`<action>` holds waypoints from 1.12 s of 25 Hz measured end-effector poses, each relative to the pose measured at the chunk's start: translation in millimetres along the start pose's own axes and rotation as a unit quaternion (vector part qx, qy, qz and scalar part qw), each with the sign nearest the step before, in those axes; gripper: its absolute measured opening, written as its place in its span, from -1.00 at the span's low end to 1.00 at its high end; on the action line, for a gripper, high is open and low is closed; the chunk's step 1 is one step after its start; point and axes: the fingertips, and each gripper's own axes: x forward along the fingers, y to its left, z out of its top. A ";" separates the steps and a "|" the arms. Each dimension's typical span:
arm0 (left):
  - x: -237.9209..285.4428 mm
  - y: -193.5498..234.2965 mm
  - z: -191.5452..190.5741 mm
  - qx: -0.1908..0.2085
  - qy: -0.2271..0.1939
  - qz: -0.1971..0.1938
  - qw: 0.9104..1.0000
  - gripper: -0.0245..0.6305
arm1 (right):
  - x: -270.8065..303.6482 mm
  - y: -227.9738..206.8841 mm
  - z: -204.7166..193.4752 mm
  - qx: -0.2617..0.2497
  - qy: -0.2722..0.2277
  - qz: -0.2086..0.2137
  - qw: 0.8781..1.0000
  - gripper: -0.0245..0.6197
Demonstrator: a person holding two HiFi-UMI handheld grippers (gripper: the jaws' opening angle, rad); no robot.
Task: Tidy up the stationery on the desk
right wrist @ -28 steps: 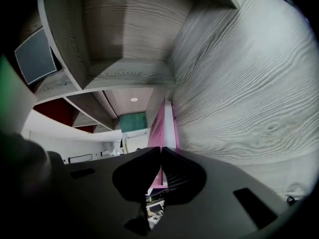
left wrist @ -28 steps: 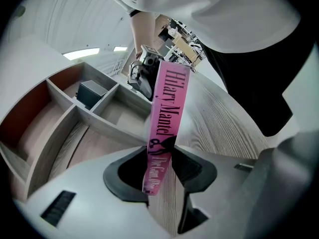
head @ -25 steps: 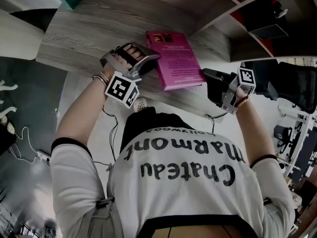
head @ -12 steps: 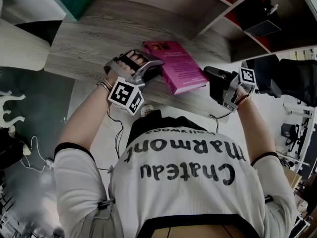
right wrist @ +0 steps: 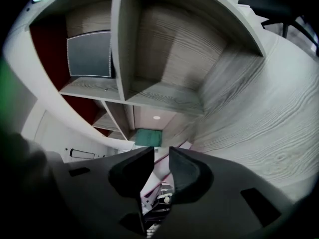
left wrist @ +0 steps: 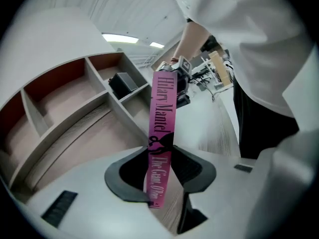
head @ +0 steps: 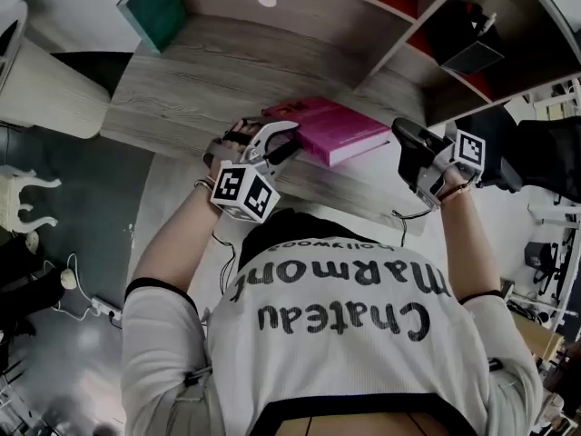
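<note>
Whereas a second ago the bright pink hardback book (head: pixel 334 127) lay flat on the grey wood-grain desk (head: pixel 195 80), its near left end is now raised and the page edge shows along its side, so it looks to be coming off the surface. The white left gripper with its marker cube (head: pixel 280 145) has that end. In the left gripper view the pink spine stands upright between the two dark jaws, which are clamped on its lower part, one on each cover.

The black right gripper (head: pixel 406 134) has barely moved. It hangs just beside the book's right end without touching it, its jaws a narrow gap apart and holding nothing.

Beyond the book rise the open wooden shelf compartments (head: pixel 390 39), and a teal book (head: pixel 154 7) stands at the desk's far left corner.

The change suggests the pick-up is done and carrying comes next, probably to a shelf or beside the teal book. Gripped at one end only, the book could swing or slip, and the free gripper is placed well to steady it.
</note>
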 end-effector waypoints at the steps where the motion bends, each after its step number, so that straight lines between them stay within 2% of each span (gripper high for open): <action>1: -0.1 1.5 0.9 -0.029 0.002 0.010 1.000 -0.46 | -3.7 5.7 0.8 -0.011 -0.002 0.007 1.000 -0.60; 5: -6.5 6.8 -2.2 -0.124 0.015 0.048 0.991 -0.46 | -12.9 21.4 -7.5 -0.032 0.004 0.038 0.999 -0.60; 8: -12.6 14.4 -5.0 -0.185 0.024 0.084 0.979 -0.47 | -17.9 26.0 -12.7 -0.036 0.011 0.048 0.998 -0.64; 12: -26.0 30.7 -15.6 -0.268 0.033 0.145 0.952 -0.47 | -12.4 27.4 -17.6 -0.039 0.011 0.067 0.997 -0.68; 15: -34.8 38.5 -22.7 -0.319 0.033 0.182 0.930 -0.48 | -1.4 24.7 -34.6 -0.056 0.036 0.064 0.996 -0.67; 19: -52.8 43.0 -32.0 -0.352 0.045 0.225 0.907 -0.48 | 11.4 26.5 -60.2 -0.079 0.083 0.066 0.991 -0.65; 23: -81.2 57.3 -44.7 -0.391 0.040 0.279 0.876 -0.48 | 23.6 30.0 -70.8 -0.087 0.103 0.073 0.988 -0.66; 24: -87.5 60.7 -48.2 -0.396 0.040 0.288 0.871 -0.48 | 27.1 31.4 -73.2 -0.090 0.107 0.075 0.987 -0.66; 28: -106.8 70.9 -61.4 -0.397 0.042 0.306 0.864 -0.48 | 40.9 33.7 -84.8 -0.114 0.122 0.063 0.984 -0.70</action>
